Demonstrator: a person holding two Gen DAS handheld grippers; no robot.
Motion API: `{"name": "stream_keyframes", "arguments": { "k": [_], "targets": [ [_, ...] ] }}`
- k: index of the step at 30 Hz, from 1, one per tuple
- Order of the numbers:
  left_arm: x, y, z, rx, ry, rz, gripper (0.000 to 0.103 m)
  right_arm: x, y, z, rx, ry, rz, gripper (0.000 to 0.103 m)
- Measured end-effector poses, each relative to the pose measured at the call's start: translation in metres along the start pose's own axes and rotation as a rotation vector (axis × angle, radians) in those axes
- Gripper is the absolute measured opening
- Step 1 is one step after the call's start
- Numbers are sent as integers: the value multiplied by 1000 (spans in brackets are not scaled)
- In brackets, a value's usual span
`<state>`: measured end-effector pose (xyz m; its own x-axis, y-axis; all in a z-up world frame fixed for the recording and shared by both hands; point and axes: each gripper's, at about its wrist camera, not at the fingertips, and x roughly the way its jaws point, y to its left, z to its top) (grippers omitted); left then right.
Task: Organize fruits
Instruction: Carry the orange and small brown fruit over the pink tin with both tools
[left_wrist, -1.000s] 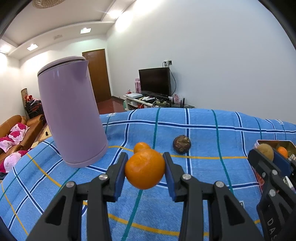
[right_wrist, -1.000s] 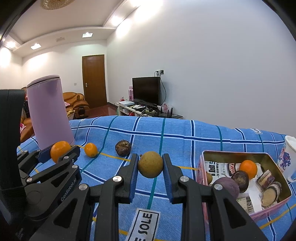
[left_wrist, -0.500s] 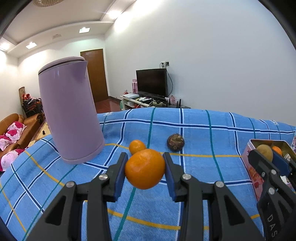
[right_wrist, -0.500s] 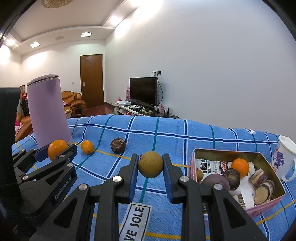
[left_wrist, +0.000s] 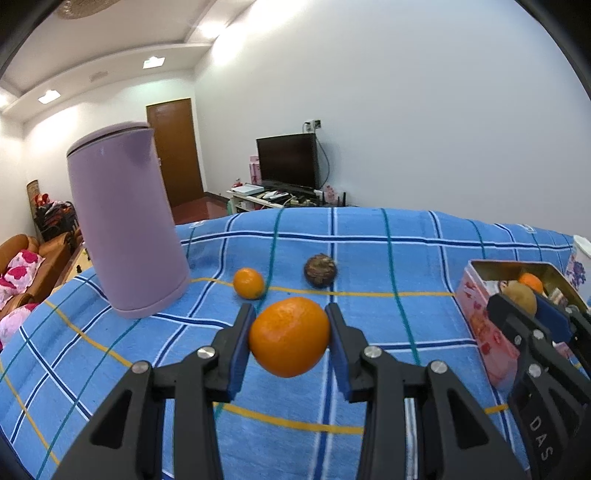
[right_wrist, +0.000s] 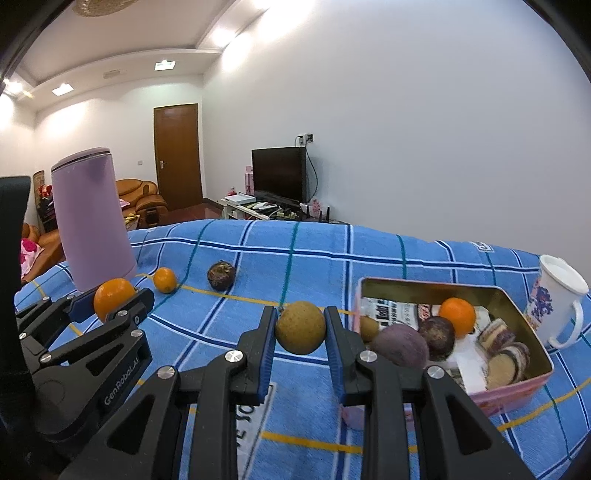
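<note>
The left tongs (left_wrist: 290, 338) grip a big orange (left_wrist: 289, 336) above the blue checked surface (left_wrist: 369, 258), left of the pink tin (right_wrist: 517, 384). The right tongs (right_wrist: 301, 328) pinch a brownish fruit (right_wrist: 301, 327) just beside the tin's left wall. Each fruit should probably travel over the rim before release, low, onto a free spot.

Blue plaid cloth (left_wrist: 369, 251) (yellow lines), lilac kettle (left_wrist: 125, 225).

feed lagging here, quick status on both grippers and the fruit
Left gripper shut on orange. Right gripper shut on brown fruit, beside tin. Small orange, dark fruit loose on cloth. Path open.
</note>
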<state>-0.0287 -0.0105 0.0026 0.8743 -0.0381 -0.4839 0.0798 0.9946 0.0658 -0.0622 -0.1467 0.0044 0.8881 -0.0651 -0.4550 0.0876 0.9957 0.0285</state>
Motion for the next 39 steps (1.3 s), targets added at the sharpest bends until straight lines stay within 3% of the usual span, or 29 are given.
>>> {"name": "stream_keyframes", "arguments": {
  "k": [11,21,39],
  "targets": [
    [-9,-35,2,46,14,-75,41,-16,-39,-3,31,-8,-29,28],
    [-11,-71,8,65,14,-132,41,-26,-87,-3,23,-24,-107,28],
    [-5,-148,21,121,30,-239,41,-27,-175,5,131,-34,-200,28]
  ]
}}
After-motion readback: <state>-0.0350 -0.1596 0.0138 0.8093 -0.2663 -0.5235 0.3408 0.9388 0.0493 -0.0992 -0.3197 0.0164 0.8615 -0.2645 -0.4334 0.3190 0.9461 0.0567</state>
